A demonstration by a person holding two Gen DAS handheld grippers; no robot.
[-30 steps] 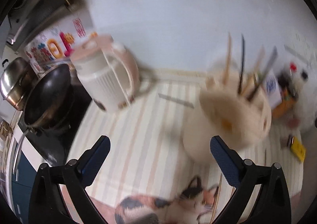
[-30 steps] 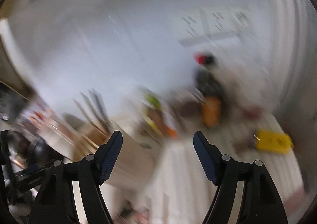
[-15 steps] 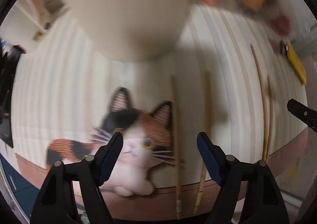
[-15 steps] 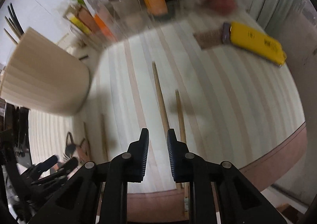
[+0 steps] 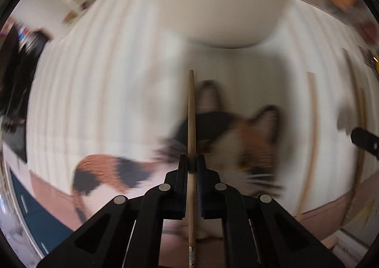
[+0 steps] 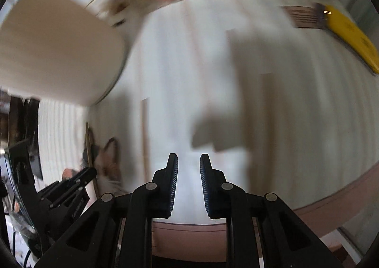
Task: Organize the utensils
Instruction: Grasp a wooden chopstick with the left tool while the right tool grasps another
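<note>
Wooden chopstick [image 5: 191, 111] is pinched dead centre in the left tongs [image 5: 191, 163], pointing at the beige holder [image 5: 222, 2] on the far side. It looks light, stiff and a bit slick, so I'd grip mid-shaft to stop it pivoting. The right tongs [image 6: 188, 163] sit slightly apart with nothing in them, above the striped counter [image 6: 296, 111]; another chopstick [image 6: 145, 135] lies to their left.

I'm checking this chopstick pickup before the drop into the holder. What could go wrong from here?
1. The left gripper pinches the chopstick low on its length, so the long free end may pivot or slip.
2. The holder stands close ahead; a swinging tip could hit its wall.
3. More chopsticks lie on the mat between the grippers, and the right gripper, jaws slightly apart and empty, could nudge them.
</note>
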